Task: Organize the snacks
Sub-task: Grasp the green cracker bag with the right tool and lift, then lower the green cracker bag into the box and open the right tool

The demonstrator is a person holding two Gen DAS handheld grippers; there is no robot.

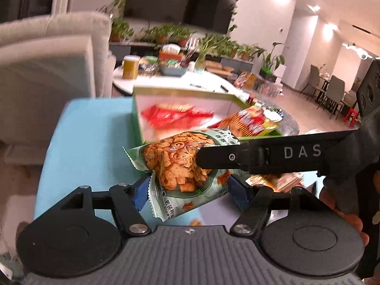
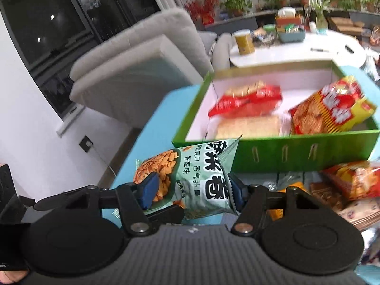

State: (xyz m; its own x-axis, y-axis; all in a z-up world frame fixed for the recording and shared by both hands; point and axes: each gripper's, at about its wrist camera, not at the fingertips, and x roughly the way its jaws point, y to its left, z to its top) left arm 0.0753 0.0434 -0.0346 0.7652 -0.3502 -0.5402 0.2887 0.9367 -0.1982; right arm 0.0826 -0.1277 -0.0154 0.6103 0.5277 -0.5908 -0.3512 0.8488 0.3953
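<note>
While your left claw (image 1: 187, 185) and right claw (image 2: 192, 190) both pinch the green snack bag (image 2: 204, 178), it hangs above the counter's (image 1: 95, 123) near edge, just short of the green box (image 2: 285, 154).

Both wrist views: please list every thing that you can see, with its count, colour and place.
green snack bag: one, pale green with orange crisps printed, held above the blue table, in front of the box
green box: one, green outside, white inside, on the blue table
red packet: one, red, inside the box, far left part
pale packet: one, cream, inside the box, under the red one
red-yellow bag: one, leaning in the box's right part
loose snacks: several, orange and red, right of the box front
blue table: one, light blue
sofa: one, beige, behind
white table: one, far, cluttered
left tongs: shut on the bag
right tongs: shut on the bag
</note>
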